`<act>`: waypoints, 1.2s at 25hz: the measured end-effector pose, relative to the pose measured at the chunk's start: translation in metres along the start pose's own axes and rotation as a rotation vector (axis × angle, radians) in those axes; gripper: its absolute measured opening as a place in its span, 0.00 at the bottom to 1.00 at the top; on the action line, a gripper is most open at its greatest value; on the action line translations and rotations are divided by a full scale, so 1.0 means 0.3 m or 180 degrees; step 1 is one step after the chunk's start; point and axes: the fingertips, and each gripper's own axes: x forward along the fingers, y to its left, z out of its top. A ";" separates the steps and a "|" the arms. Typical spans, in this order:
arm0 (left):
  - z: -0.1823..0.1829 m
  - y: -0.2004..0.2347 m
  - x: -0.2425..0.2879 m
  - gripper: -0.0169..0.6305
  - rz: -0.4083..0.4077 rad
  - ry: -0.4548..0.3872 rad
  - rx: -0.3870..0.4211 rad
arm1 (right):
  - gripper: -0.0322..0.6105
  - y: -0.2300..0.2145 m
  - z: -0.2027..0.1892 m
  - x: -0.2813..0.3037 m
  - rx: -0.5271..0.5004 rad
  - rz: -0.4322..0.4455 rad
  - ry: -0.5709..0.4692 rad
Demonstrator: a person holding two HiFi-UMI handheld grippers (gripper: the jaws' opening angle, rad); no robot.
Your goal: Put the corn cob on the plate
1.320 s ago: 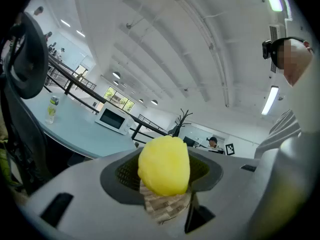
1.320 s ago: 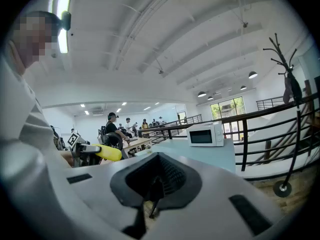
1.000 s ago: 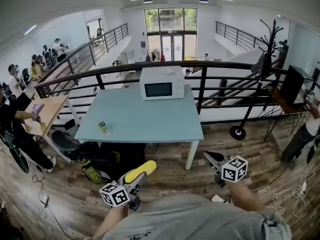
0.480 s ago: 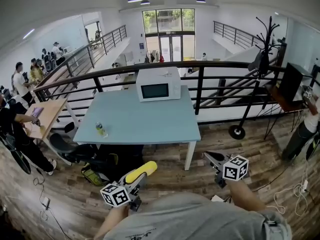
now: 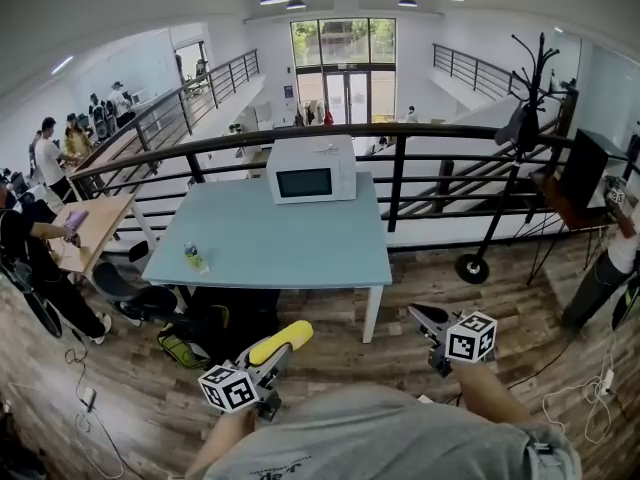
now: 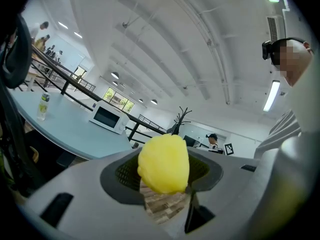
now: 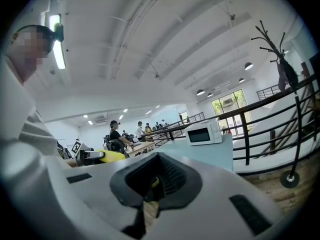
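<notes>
The corn cob [image 5: 281, 341] is a smooth yellow cylinder, and my left gripper [image 5: 276, 354] is shut on it at the lower left of the head view. Seen from the left gripper view, the cob's rounded end [image 6: 164, 163] fills the gap between the jaws, pointing toward the pale blue table [image 5: 270, 243]. My right gripper [image 5: 422, 316] hangs at the lower right with its jaws together and nothing in them. From the right gripper view the cob [image 7: 111, 155] shows off to the left. No plate shows in any view.
A white microwave [image 5: 311, 169] stands at the table's far edge and a small bottle [image 5: 190, 257] near its left edge. A black railing [image 5: 440, 133] runs behind. Bags [image 5: 200, 338] lie under the table. A coat rack [image 5: 530, 78] stands right; people sit at a desk on the left.
The table and microwave have slid a little left and nearer in the head view. Both grippers keep their places in it, and the cob stays held.
</notes>
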 end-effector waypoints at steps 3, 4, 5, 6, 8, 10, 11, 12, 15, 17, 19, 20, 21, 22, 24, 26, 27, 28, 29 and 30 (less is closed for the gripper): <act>-0.016 -0.035 0.033 0.37 0.0025 0.0003 0.0009 | 0.08 -0.033 0.004 -0.026 0.0011 0.0053 0.0003; -0.021 -0.046 0.042 0.37 0.0034 0.0005 0.0006 | 0.08 -0.043 0.005 -0.035 0.0015 0.0069 0.0001; -0.027 -0.058 0.051 0.37 0.0046 0.0005 -0.0001 | 0.08 -0.055 0.007 -0.044 0.0021 0.0085 -0.0001; -0.033 -0.068 0.059 0.37 0.0059 0.0003 -0.0013 | 0.08 -0.066 0.007 -0.053 0.0028 0.0101 -0.0001; -0.046 -0.088 0.078 0.37 0.0090 0.0000 -0.0039 | 0.08 -0.090 0.005 -0.072 0.0045 0.0131 0.0005; -0.060 -0.108 0.100 0.37 0.0115 0.0010 -0.0053 | 0.08 -0.115 0.000 -0.092 0.0065 0.0154 0.0010; -0.068 -0.118 0.111 0.37 0.0120 0.0020 -0.0056 | 0.08 -0.126 -0.004 -0.103 0.0077 0.0160 0.0013; -0.076 -0.129 0.123 0.37 0.0119 0.0031 -0.0058 | 0.08 -0.137 -0.008 -0.114 0.0090 0.0161 0.0019; -0.097 -0.155 0.157 0.37 0.0091 0.0070 -0.0056 | 0.08 -0.167 -0.024 -0.135 0.0126 0.0148 0.0052; -0.108 -0.159 0.181 0.37 0.0067 0.0099 -0.0058 | 0.08 -0.185 -0.029 -0.136 0.0139 0.0140 0.0063; -0.109 -0.149 0.199 0.37 0.0048 0.0126 -0.0064 | 0.08 -0.197 -0.026 -0.128 0.0140 0.0125 0.0063; -0.106 -0.139 0.205 0.37 0.0040 0.0136 -0.0068 | 0.08 -0.201 -0.024 -0.121 0.0141 0.0113 0.0061; -0.099 -0.126 0.211 0.37 0.0031 0.0142 -0.0074 | 0.08 -0.206 -0.021 -0.112 0.0144 0.0097 0.0058; -0.091 -0.113 0.216 0.37 0.0019 0.0145 -0.0079 | 0.08 -0.211 -0.017 -0.101 0.0148 0.0077 0.0056; -0.066 -0.083 0.222 0.37 -0.0019 0.0141 -0.0079 | 0.08 -0.211 -0.008 -0.074 0.0146 0.0039 0.0055; -0.034 -0.044 0.226 0.37 -0.0062 0.0133 -0.0065 | 0.08 -0.197 0.004 -0.033 0.0120 0.0022 0.0058; -0.017 -0.020 0.229 0.37 -0.0082 0.0135 -0.0059 | 0.08 -0.187 0.012 -0.009 0.0100 0.0017 0.0058; 0.000 0.004 0.232 0.37 -0.0103 0.0142 -0.0057 | 0.08 -0.177 0.021 0.014 0.0082 0.0006 0.0055; 0.017 0.028 0.234 0.37 -0.0128 0.0153 -0.0056 | 0.08 -0.169 0.030 0.035 0.0069 -0.0015 0.0049; 0.036 0.049 0.235 0.37 -0.0160 0.0162 -0.0052 | 0.08 -0.163 0.038 0.055 0.0062 -0.0043 0.0042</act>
